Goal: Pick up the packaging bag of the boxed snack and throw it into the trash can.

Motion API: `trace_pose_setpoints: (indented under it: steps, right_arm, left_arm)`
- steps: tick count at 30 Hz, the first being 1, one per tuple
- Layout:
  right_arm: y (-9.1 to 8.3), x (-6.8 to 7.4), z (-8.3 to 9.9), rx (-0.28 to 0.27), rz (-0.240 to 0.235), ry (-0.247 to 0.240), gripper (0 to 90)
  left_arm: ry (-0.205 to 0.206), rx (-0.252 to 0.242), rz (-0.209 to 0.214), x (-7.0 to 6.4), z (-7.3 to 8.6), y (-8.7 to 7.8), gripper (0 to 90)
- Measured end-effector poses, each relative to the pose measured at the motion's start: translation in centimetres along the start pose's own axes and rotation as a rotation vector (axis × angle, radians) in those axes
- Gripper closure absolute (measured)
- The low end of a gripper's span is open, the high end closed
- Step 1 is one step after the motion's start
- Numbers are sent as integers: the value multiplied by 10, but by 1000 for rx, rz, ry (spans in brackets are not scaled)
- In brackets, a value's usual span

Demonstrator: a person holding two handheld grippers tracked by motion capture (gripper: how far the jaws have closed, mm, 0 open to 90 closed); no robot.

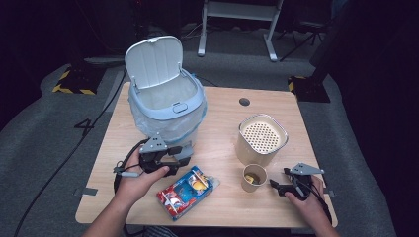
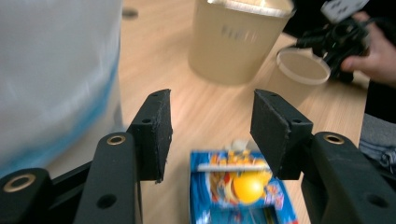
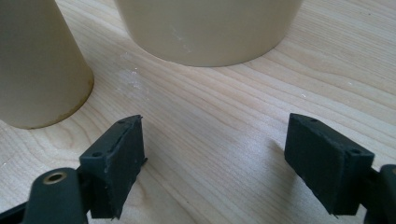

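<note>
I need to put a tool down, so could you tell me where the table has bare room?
The table is bare along the far edge right of the bin, and at the left edge beside it. It is crowded in front, between the snack packet, paper cup and beige container.

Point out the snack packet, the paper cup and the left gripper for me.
snack packet [image 1: 187, 191], high view, middle of its printed face.
paper cup [image 1: 254, 177], high view, its rim and inside.
left gripper [image 2: 210, 135], left gripper view, gap midway between its open jaws.
</note>
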State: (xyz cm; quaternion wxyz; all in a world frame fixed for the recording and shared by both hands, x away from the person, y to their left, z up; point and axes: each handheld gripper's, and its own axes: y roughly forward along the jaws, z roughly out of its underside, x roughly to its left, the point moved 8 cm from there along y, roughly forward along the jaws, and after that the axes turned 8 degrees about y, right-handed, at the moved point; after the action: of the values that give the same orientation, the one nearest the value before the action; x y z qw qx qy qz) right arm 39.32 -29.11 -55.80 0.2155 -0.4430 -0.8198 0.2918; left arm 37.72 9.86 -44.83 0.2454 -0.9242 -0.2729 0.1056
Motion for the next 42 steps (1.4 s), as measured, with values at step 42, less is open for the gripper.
trace_pose_setpoints:
  steps: [42]
  right_arm:
    - [0,0,0,0,0,0,200]
  left_arm:
    - [-109,320,75,-4,91,37,741]
